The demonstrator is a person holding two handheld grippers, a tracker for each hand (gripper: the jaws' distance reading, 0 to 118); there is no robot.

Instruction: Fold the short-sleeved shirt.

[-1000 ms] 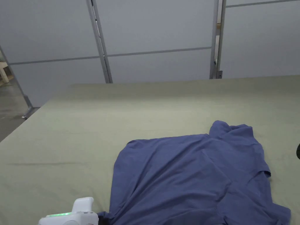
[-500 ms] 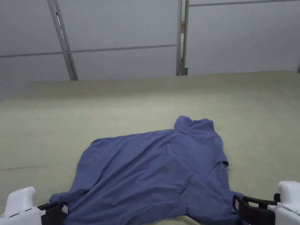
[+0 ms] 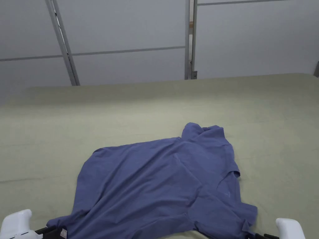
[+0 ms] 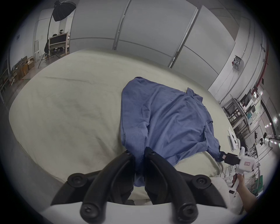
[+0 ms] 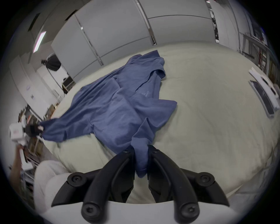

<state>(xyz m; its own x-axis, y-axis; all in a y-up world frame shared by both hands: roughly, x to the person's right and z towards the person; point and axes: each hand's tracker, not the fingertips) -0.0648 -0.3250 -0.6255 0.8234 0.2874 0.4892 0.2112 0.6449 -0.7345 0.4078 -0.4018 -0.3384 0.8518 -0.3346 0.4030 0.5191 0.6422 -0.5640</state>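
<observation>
A blue short-sleeved shirt (image 3: 162, 186) lies crumpled on the green-covered table (image 3: 124, 118), collar at the far side and hem toward me. My left gripper (image 3: 53, 231) is shut on the near left corner of the hem; in the left gripper view (image 4: 138, 153) the cloth is bunched between the black jaws. My right gripper (image 3: 253, 236) is shut on the near right corner, where the right gripper view (image 5: 140, 149) has a twisted fold pinched between its jaws. The hem spans between the two grippers along the table's near edge.
Grey partition panels (image 3: 130, 37) stand behind the table. A flat white device (image 5: 263, 97) lies on the table to the right of the shirt. A light stand (image 4: 60, 10) and shelves stand beyond the table's ends. Open green cloth surrounds the shirt.
The head camera has swung right, then steadied. The right gripper came in and took the near right corner. Both grippers have since dropped lower toward the near edge, still holding the cloth.
</observation>
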